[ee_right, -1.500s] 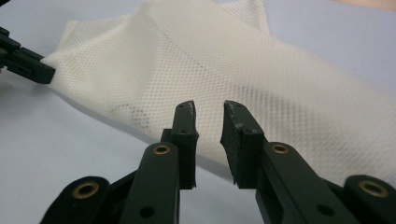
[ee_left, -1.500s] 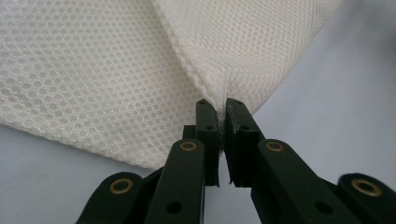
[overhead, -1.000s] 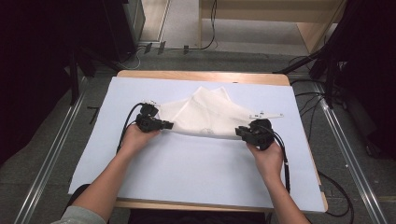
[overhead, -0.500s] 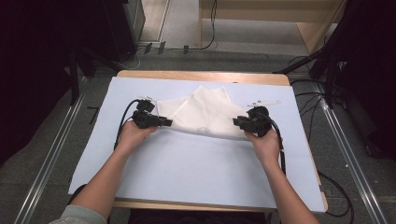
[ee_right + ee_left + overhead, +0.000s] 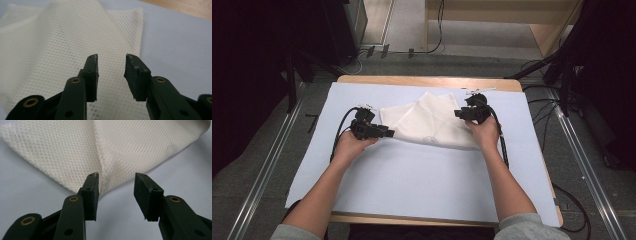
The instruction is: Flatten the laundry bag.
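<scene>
The table (image 5: 422,80) has a light wooden top, which shows as a strip along the far edge and at the near corners. A pale blue sheet (image 5: 422,185) covers nearly all of it. On that sheet, toward the far side and about midway across, lies a white mesh cloth (image 5: 432,122), folded in loose overlapping layers.

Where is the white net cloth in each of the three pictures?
High view: the white mesh cloth lies in the middle of the table, between the two grippers.
Left gripper view: the cloth spreads across the top, one corner reaching down between the open jaws.
Right gripper view: the cloth covers the left and middle, beyond the open jaws.
Shared landmark: the pale blue sheet under the cloth.
</scene>
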Demonstrator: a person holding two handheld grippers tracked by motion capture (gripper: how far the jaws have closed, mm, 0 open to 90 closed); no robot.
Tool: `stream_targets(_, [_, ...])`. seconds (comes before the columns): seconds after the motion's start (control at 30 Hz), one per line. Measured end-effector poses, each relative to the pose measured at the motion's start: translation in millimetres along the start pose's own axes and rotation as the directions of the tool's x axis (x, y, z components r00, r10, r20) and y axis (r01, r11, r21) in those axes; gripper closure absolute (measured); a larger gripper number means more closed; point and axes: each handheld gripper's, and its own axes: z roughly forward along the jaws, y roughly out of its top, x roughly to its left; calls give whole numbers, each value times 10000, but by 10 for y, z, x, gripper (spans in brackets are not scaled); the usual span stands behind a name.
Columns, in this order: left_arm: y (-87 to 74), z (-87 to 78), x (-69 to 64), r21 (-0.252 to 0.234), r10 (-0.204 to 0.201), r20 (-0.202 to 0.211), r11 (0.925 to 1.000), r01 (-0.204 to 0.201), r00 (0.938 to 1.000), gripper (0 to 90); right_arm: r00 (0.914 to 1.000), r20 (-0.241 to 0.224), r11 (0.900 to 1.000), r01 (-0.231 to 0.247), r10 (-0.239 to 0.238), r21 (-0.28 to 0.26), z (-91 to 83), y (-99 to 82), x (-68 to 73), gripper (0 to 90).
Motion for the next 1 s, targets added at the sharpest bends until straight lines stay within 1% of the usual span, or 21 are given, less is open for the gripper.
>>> stream_targets(0.1, [-8,-4,0,-8,15,2,10000,-15,10000,565,9999,147,9996,-92,88,278,109,40,-84,600])
stream_targets(0.17, [-9,-4,1,-26,25,-2,10000,-25,10000,566,9994,282,9994,-184,176,277,161,44,-125,580])
stream_targets(0.2, [-10,-9,8,-11,46,1,10000,-46,10000,567,9994,243,9991,-263,256,319,187,44,-139,573])
stream_targets(0.27, [-11,-8,12,-28,44,5,10000,-44,10000,568,9990,386,9984,-239,219,513,234,49,-162,554])
stream_targets(0.37, [-11,-11,14,-59,41,22,10000,-41,10000,567,9988,378,9972,-339,314,674,294,51,-165,553])
stream_targets(0.43, [-12,-12,13,-55,47,23,10000,-46,10000,568,9992,345,9964,-245,218,807,335,42,-141,553])
stream_targets(0.5, [-12,-13,14,-54,41,18,10000,-41,10000,567,9989,475,9934,-49,-5,1144,382,20,-106,559])
stream_targets(0.53, [-12,-15,14,-60,53,19,10000,-52,10000,568,9984,536,9942,130,-189,1069,387,10,-95,567])
stream_targets(0.57, [-12,-18,10,-76,51,8,10000,-51,10000,568,9981,601,9941,71,-137,1084,388,11,-89,587])
stream_targets(0.63, [-11,-20,9,-85,56,-15,9999,-56,10000,567,9972,723,9939,107,-188,1099,384,8,-77,637])
stream_targets(0.7, [-9,-30,9,-109,100,-38,9999,-101,9999,568,9972,710,9937,169,-249,1104,383,8,-59,701])
stream_targets(0.73, [-9,-33,11,-130,98,-27,9999,-99,9999,567,9964,805,9932,190,-283,1145,381,11,-43,752])
stream_targets(0.77, [-9,-33,11,-130,98,-27,9999,-99,9999,567,9964,805,9932,190,-283,1145,381,11,-43,752])
stream_targets(0.8, [-11,-35,12,-169,28,-31,9999,-29,10000,567,9939,960,9922,422,-536,1175,372,17,-14,819])
stream_targets(0.93, [-15,-42,17,-144,25,-53,9999,-26,10000,567,9932,1021,9918,442,-566,1201,348,36,12,850])
stream_targets(0.97, [-16,-45,22,-148,19,-25,9999,-19,10000,567,9955,877,9932,260,-362,1139,303,52,13,858])
stream_targets(1.0, [-17,-49,24,-144,27,-22,9999,-27,10000,567,9962,797,9936,254,-343,1097,286,57,11,859])
